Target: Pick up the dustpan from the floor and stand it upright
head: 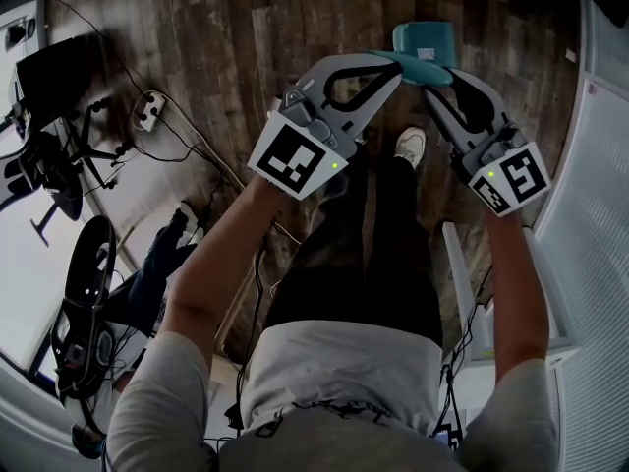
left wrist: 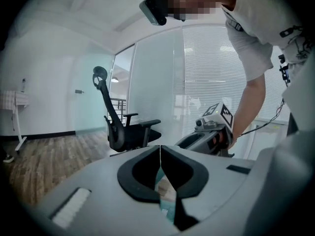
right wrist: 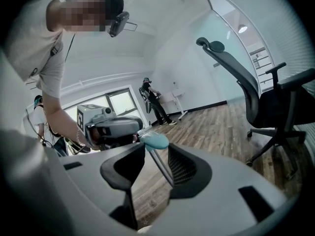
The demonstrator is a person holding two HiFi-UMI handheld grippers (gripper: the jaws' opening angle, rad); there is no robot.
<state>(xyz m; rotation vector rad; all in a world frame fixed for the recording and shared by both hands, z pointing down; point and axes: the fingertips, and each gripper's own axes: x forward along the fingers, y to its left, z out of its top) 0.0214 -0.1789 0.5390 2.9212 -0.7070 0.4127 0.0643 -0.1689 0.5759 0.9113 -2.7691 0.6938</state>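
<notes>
Dark wood-plank floor (head: 246, 28) runs through the room, with a white power strip (head: 147, 111) and trailing cables (head: 218, 165) lying on it. A black office chair (left wrist: 125, 129) with a headrest stands before a glass wall (left wrist: 147, 82) beside closed white blinds (left wrist: 211, 68). The walls (left wrist: 44, 82) and ceiling (right wrist: 162, 14) are pale, and daylight comes through a far window (right wrist: 118, 102)

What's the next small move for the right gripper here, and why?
Probably close the right gripper on the dustpan's rod: its jaws stand apart with the thin rod between them, ungripped, just under the teal cap, while the left gripper is shut, its tips at that cap.
</notes>
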